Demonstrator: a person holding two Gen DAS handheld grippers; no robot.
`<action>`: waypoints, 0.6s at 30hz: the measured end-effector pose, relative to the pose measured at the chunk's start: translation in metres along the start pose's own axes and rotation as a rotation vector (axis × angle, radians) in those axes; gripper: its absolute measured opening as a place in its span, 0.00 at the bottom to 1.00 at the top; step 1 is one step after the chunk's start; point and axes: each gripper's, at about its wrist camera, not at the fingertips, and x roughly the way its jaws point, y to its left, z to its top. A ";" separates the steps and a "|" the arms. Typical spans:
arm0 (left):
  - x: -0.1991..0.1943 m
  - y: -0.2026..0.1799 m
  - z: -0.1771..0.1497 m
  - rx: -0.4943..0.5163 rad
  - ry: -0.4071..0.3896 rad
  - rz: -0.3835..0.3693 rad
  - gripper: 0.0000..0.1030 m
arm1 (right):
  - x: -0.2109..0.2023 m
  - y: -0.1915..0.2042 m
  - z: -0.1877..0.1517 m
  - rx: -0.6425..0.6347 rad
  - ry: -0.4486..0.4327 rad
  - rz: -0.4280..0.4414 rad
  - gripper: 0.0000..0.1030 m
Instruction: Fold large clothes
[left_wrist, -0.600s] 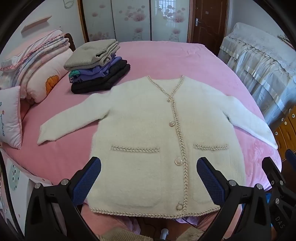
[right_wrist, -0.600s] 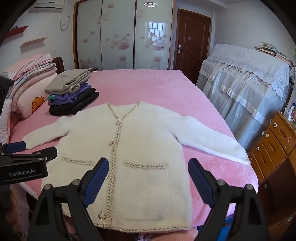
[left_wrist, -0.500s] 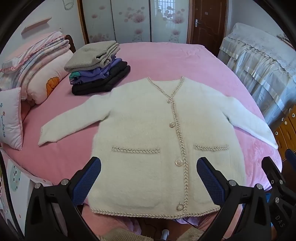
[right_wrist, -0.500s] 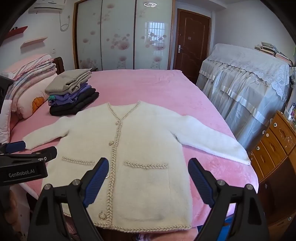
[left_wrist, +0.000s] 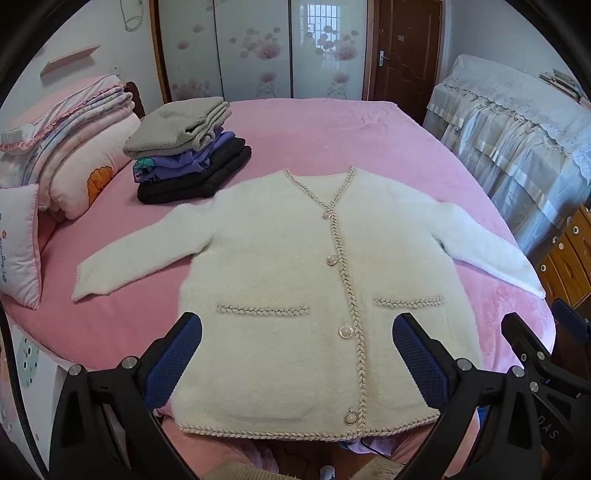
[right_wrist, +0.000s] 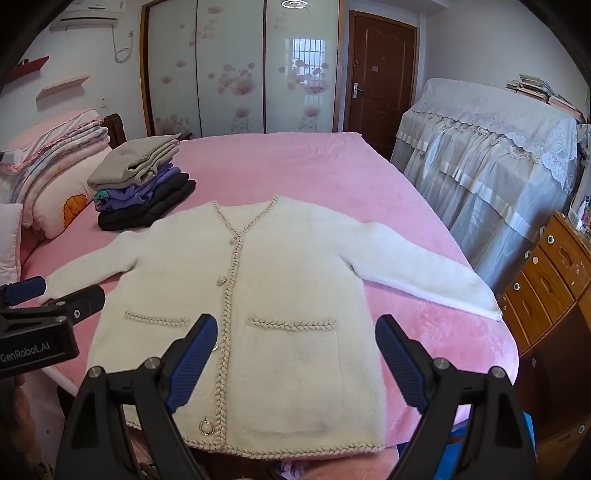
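A cream fluffy cardigan (left_wrist: 280, 280) with braided trim and pearl buttons lies flat and front up on the pink bed (left_wrist: 332, 136), both sleeves spread out; it also shows in the right wrist view (right_wrist: 295, 280). My left gripper (left_wrist: 295, 343) is open and empty, hovering above the hem. My right gripper (right_wrist: 295, 343) is open and empty, above the right pocket near the hem. The left gripper's body (right_wrist: 40, 321) shows at the left edge of the right wrist view, the right gripper's (left_wrist: 546, 369) at the right edge of the left wrist view.
A stack of folded clothes (left_wrist: 188, 155) sits at the back left of the bed. Pillows and folded quilts (left_wrist: 70, 155) lie at the left. A lace-covered piece of furniture (right_wrist: 491, 162) and wooden drawers (right_wrist: 550, 280) stand on the right.
Both grippers have stayed open and nearly still; the left view has shifted very slightly. The cardigan has not moved.
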 end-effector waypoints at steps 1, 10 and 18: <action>0.000 -0.002 -0.002 0.002 -0.002 0.001 1.00 | 0.000 0.000 0.001 0.000 0.002 0.001 0.86; -0.004 -0.003 -0.002 0.016 -0.038 0.023 1.00 | 0.002 -0.001 0.003 0.008 0.005 0.002 0.86; -0.006 -0.001 -0.002 0.033 -0.066 0.034 1.00 | 0.002 -0.006 0.012 0.034 0.019 -0.003 0.86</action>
